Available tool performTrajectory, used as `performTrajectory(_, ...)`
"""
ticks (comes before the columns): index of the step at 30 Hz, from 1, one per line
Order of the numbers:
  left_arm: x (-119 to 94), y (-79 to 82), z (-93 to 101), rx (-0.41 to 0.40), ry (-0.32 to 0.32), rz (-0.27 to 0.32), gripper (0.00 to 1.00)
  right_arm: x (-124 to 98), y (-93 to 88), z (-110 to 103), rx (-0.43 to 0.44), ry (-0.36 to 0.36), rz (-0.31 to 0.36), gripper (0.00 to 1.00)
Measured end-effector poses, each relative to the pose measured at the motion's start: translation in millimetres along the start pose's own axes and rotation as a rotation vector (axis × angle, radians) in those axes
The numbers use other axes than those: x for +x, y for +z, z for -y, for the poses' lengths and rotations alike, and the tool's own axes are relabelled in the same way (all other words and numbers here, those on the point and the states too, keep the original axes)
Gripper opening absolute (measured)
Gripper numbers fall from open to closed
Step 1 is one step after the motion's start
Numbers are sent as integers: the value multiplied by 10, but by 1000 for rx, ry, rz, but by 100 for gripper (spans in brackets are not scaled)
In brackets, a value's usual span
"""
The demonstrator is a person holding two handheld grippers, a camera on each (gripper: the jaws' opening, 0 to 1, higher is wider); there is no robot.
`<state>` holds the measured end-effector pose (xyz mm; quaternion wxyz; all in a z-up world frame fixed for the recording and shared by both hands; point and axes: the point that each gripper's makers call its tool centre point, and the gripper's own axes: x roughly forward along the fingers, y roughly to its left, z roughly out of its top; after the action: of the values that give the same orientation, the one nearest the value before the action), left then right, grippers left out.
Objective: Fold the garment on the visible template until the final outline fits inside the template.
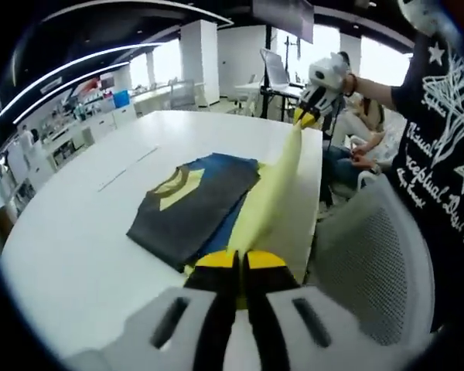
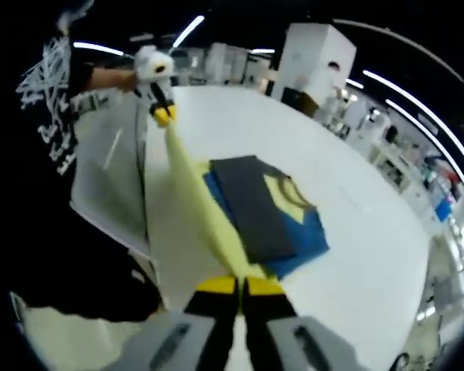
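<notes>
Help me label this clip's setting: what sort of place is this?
Probably an open-plan office or lab: a large white table holding the garment, a mesh office chair, long ceiling light strips, and workbenches along the far wall.

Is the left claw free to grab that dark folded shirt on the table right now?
Probably not: the left claw is shut on the yellow cloth, stretched taut to the right claw. The dark shirt lies uncovered beside it.
</notes>
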<state>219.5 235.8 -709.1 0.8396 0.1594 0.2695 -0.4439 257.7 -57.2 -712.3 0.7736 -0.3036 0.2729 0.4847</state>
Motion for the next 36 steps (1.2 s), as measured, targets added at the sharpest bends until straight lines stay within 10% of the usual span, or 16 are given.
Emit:
performTrajectory(21,346,611,-984,132,236,58,0,268,256,970,-11,-198,40,0)
performTrajectory(36,726,505,-1641,40,266,38,0,767,232,1462,-51,-289,-42,0)
